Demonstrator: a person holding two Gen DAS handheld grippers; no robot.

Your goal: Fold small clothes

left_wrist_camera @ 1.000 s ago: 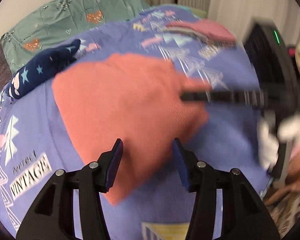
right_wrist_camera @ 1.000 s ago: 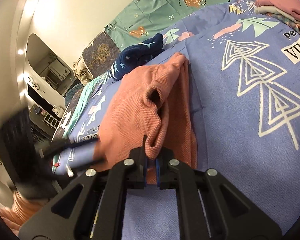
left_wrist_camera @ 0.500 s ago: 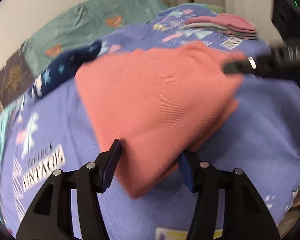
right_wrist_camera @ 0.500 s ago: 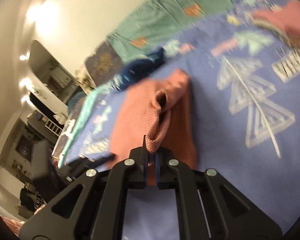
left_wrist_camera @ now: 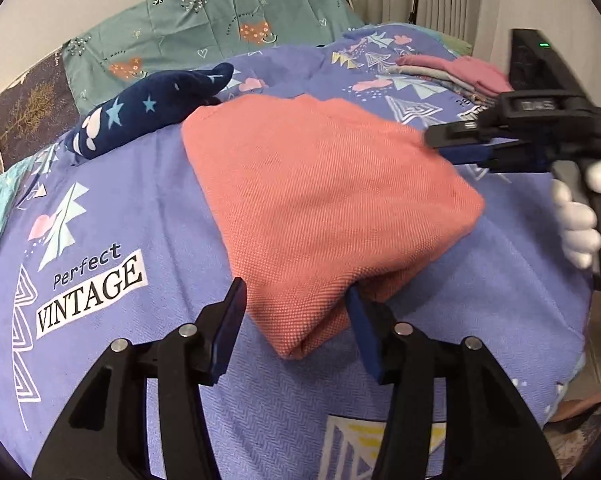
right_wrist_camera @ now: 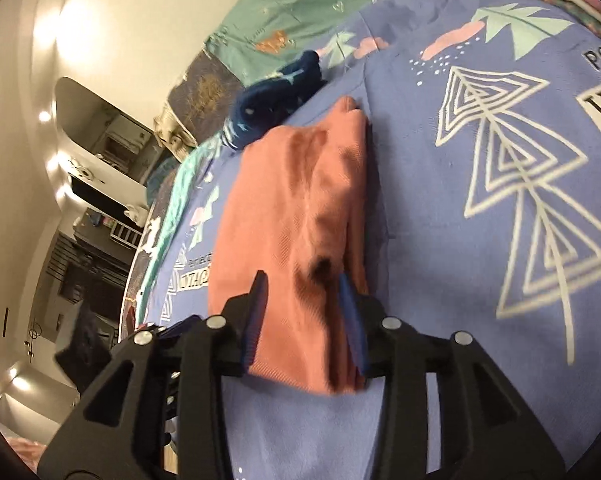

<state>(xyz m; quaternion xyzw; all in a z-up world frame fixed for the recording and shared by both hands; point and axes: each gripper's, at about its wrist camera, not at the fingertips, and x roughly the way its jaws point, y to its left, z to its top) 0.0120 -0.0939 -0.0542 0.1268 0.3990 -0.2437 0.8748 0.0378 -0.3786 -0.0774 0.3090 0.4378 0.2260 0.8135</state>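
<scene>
A salmon-pink knit garment (left_wrist_camera: 324, 192) lies folded on the blue patterned bedspread (left_wrist_camera: 112, 208). My left gripper (left_wrist_camera: 296, 320) is open, its fingers on either side of the garment's near corner. My right gripper (right_wrist_camera: 302, 320) is open too, its fingers straddling the garment's (right_wrist_camera: 292, 216) near folded edge. In the left wrist view the right gripper (left_wrist_camera: 448, 146) comes in from the right, at the garment's right edge.
A navy star-print plush (left_wrist_camera: 152, 108) lies behind the garment. A stack of folded clothes (left_wrist_camera: 452, 76) sits at the far right of the bed. A teal sheet (left_wrist_camera: 204, 40) covers the head end. The bed's edge (left_wrist_camera: 580, 320) drops off at right.
My right gripper has opened and let go of the pinched garment fold, which now lies flat. My left gripper has moved closer, around the near corner.
</scene>
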